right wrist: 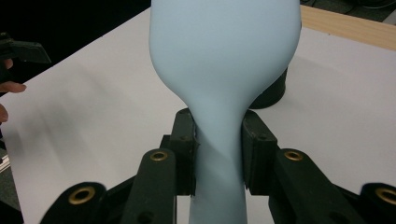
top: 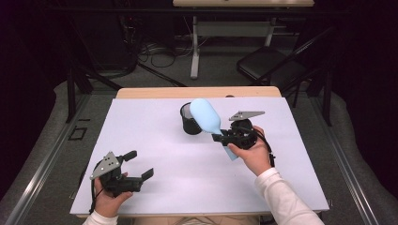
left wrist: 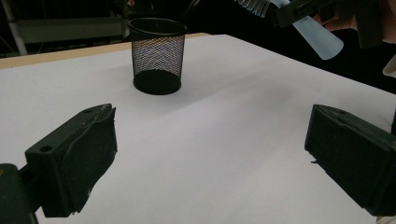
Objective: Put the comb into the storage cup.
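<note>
With the right gripper [top: 220,136] clamped on the neck of the pale blue hairbrush [top: 205,115], its head poised above the black mesh cup [top: 189,123], the sound move was tipping it handle-down (slowly) while the left gripper [top: 141,165] rested wide-jawed.

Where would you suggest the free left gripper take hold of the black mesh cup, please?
Probably at the mesh cup's rim or upper wall, coming down from above on the side nearer the left gripper. It stands upright with its mouth open, so one jaw could go inside and one outside. The pale blue brush in the right gripper hangs over its far side.
</note>
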